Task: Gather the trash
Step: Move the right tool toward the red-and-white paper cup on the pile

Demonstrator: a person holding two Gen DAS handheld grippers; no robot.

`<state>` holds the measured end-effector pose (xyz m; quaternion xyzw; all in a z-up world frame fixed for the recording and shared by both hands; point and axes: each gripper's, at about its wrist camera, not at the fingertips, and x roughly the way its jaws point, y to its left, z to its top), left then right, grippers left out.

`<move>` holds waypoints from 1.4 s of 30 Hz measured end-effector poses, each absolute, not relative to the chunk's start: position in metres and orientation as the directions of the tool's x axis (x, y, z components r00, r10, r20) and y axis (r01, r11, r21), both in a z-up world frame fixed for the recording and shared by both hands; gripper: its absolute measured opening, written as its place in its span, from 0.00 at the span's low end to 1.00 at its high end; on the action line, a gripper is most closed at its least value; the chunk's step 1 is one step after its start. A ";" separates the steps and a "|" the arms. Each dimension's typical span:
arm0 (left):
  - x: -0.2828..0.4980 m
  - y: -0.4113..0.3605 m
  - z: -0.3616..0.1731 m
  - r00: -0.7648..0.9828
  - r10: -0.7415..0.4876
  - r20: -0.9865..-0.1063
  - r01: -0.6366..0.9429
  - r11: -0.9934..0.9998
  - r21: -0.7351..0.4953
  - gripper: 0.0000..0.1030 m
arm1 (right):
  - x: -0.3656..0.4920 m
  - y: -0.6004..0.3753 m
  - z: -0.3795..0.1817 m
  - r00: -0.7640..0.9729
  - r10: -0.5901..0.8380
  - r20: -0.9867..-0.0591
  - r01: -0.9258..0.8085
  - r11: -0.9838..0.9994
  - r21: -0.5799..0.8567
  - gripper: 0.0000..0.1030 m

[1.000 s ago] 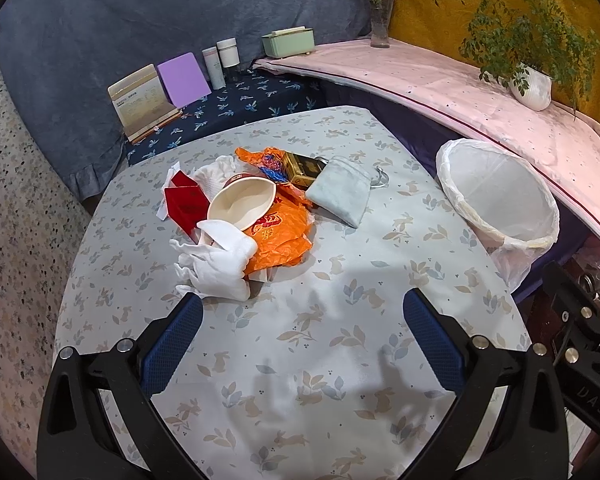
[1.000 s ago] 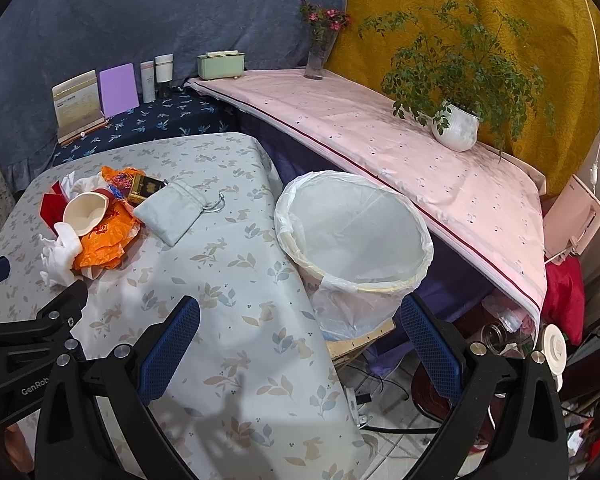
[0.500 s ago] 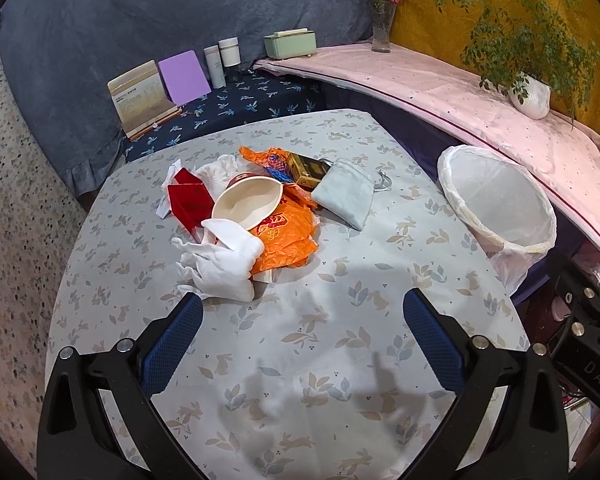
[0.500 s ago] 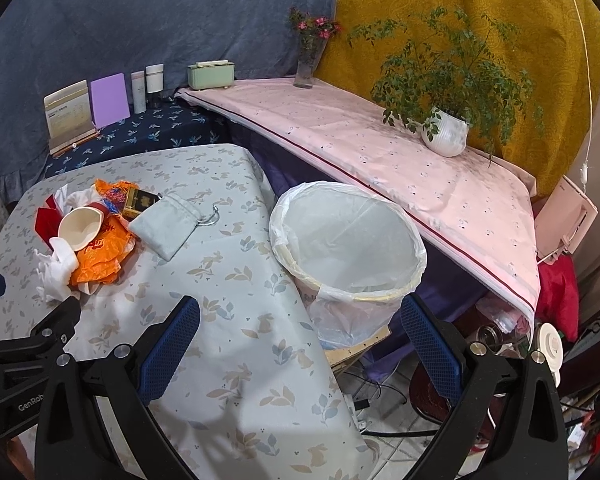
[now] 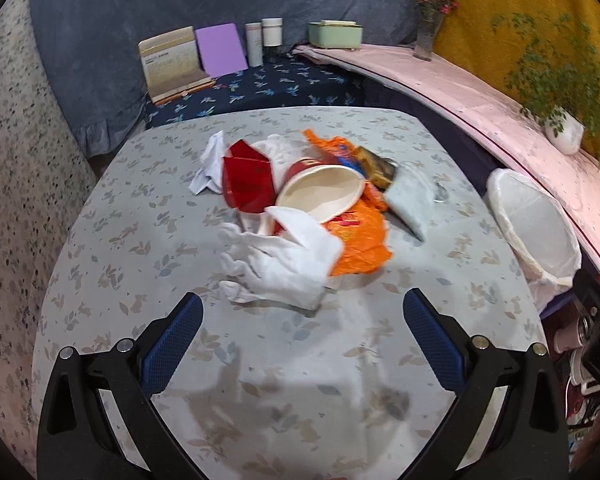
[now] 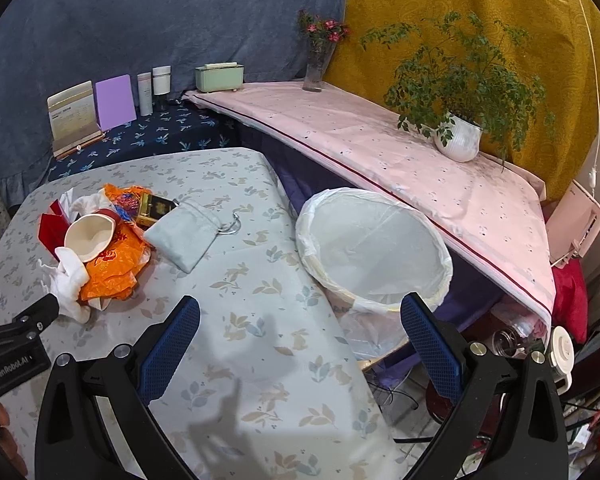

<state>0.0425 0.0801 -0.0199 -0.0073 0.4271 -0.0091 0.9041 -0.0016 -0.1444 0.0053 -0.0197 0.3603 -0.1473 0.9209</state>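
- While I held both tools above the bench (image 5: 112,240), my left gripper (image 5: 302,346) had its jaws spread wide and empty, just short of the white glove (image 5: 284,264) at the near edge of the trash pile.
- My right gripper (image 6: 300,344) also had its jaws spread and held nothing; between them I saw the bench's right edge and the near rim of the bin.
- The trash lay heaped at the middle of the bench: the white glove nearest, an orange plastic bag (image 5: 360,236) to its right, and a paper cup (image 5: 320,194) lying on its side across the bag, mouth toward me.
- A red packet (image 5: 246,184) sat left of the cup, with a white crumpled tissue (image 5: 208,164) at the far left of the heap.
- A small dark box (image 6: 154,209) lay at the far side, touching a pale grey pouch (image 6: 184,236) on the right.
- The bin (image 6: 374,248), lined with a white bag, stood off the bench's right edge, well apart from the heap.
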 end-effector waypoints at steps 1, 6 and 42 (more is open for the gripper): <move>0.045 0.086 -0.022 0.633 -0.015 -0.774 -0.003 1.000 -0.022 0.93 | 0.001 -0.142 0.003 0.695 -0.282 -0.661 0.253 0.957 -0.142 0.93; 0.061 0.108 -0.038 0.606 -0.055 -0.794 -0.012 0.997 -0.078 0.93 | 0.015 -0.129 -0.009 0.677 -0.261 -0.688 0.223 0.964 -0.146 0.93; 0.079 0.180 -0.037 0.560 -0.223 -0.798 0.021 0.967 -0.255 0.12 | 0.075 -0.034 -0.035 0.616 0.004 -0.788 -0.007 1.000 0.000 0.69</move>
